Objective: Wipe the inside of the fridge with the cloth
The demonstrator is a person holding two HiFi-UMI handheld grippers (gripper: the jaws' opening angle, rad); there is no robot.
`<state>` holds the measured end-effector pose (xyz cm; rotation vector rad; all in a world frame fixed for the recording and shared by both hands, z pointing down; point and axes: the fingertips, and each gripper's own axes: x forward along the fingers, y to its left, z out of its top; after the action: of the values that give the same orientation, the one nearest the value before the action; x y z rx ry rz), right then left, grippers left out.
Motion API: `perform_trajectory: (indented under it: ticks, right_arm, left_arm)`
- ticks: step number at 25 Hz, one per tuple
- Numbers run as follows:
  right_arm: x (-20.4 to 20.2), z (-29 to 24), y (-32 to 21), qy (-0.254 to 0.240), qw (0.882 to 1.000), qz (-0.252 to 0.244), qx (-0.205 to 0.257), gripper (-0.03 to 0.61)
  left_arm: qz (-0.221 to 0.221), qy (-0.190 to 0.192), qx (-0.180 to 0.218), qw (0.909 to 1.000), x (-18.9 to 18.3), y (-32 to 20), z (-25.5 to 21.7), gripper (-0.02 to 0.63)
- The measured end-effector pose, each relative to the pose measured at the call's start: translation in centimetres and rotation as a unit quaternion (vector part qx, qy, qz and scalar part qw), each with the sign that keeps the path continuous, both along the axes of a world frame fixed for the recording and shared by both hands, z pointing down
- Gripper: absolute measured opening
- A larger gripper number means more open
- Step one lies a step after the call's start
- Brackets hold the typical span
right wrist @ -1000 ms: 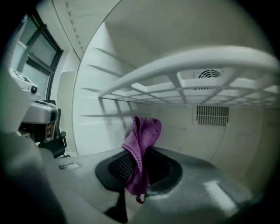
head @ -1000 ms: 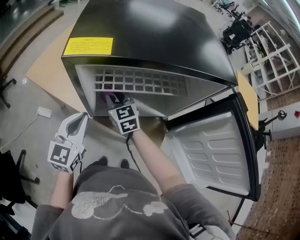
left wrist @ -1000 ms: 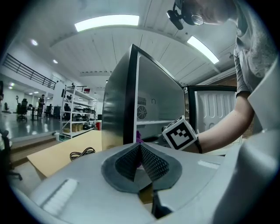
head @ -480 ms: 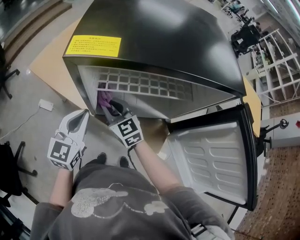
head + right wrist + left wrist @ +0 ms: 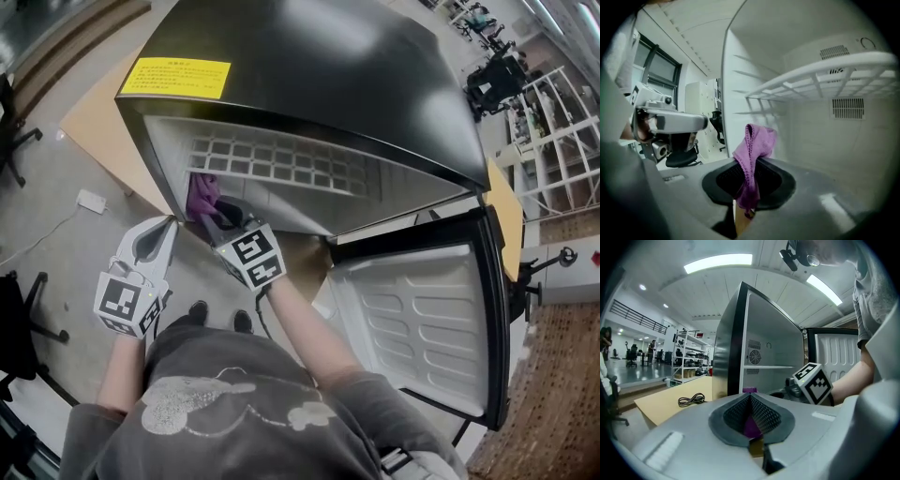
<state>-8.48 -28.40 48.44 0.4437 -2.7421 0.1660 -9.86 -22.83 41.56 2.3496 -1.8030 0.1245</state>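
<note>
A black mini fridge (image 5: 309, 66) stands with its door (image 5: 422, 319) swung open to the right. My right gripper (image 5: 217, 221) reaches into the white interior at its left wall, under the wire shelf (image 5: 281, 164), shut on a purple cloth (image 5: 200, 195). In the right gripper view the cloth (image 5: 752, 154) sticks up from between the shut jaws of the right gripper (image 5: 749, 180), below the shelf (image 5: 820, 77). My left gripper (image 5: 155, 239) hangs outside the fridge's left front corner, shut, with nothing seen held. The left gripper (image 5: 751, 416) points at the fridge opening.
The fridge sits on a wooden board (image 5: 94, 122). A white adapter with a cord (image 5: 91, 201) lies on the floor to the left. The open door blocks the right side. Metal shelving (image 5: 553, 122) stands far right. My shoes (image 5: 197, 311) are in front of the fridge.
The right gripper has shifted the cloth a little to the left and lower along the fridge's left inside wall. The left gripper has stayed in about the same place.
</note>
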Motion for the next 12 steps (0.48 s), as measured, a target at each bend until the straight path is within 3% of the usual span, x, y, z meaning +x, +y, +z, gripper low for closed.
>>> perform_trajectory:
  ticks: [6, 12]
  right_arm:
    - [-1.5, 3.2, -4.9, 0.066, 0.997, 0.031, -0.035, 0.041]
    - [1.8, 5.7, -8.4, 0.144, 0.985, 0.081, -0.040, 0.041]
  left_arm:
    - [-0.002, -0.002, 0.000, 1.0000, 1.1, -0.2, -0.2, 0.018]
    - [-0.004, -0.002, -0.001, 1.0000, 2.1, -0.5, -0.3, 0.018]
